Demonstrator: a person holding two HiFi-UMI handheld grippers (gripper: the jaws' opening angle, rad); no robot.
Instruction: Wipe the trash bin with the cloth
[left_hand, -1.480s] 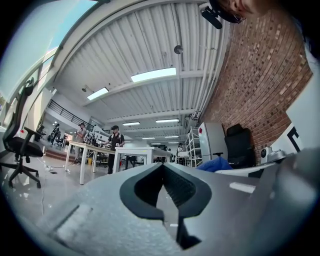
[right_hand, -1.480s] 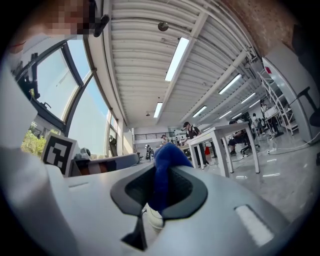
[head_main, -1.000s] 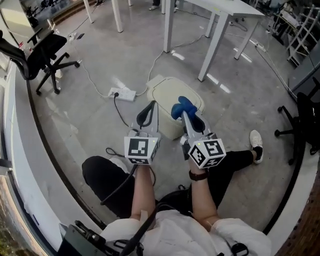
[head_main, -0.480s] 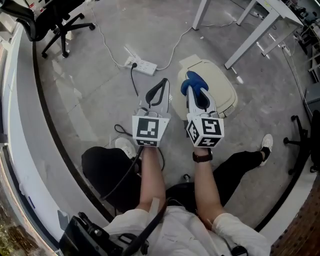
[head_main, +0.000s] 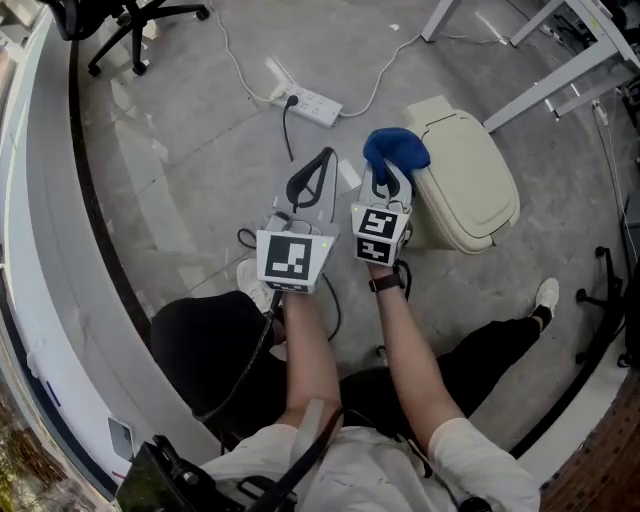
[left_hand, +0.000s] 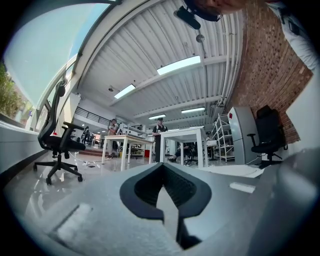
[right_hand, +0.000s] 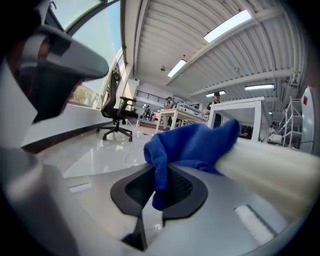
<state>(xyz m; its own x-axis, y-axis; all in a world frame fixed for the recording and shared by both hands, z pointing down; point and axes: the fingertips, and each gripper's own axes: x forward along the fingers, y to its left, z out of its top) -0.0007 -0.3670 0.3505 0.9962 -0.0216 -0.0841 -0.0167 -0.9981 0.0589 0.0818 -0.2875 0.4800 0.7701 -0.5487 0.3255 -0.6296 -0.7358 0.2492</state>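
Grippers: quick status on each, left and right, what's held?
Left gripper: closed, holding nothing.
Right gripper: closed on the cloth, which lies against the bin.

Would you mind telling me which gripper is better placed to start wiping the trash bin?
The right gripper, I think: it is shut on the blue cloth, which is already at the trash bin's edge. The left gripper is shut, empty and farther from the bin.
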